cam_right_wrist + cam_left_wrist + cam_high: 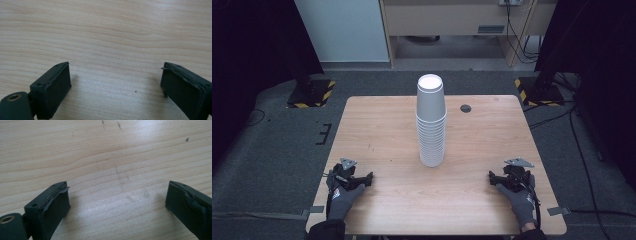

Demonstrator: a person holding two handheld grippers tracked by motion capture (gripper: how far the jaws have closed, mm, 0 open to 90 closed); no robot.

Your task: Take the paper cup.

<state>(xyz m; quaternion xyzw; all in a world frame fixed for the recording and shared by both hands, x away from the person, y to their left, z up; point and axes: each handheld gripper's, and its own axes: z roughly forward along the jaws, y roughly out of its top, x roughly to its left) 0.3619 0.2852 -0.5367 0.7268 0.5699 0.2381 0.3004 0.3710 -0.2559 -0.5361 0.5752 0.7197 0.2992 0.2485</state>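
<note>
On the worktop [377,130] a tall stack of white cups [431,122] stands upright near the middle, well away from me. Both my grippers rest low at the near edge, the left gripper [368,178] on one side and the right gripper [493,178] on the other. Both pairs of fingers [53,203] are spread wide with nothing but bare wood between them. No cup is off the stack yet, so I think all the work is left to do

cup stack [431,122] | white, nested, upright | table centre
</note>
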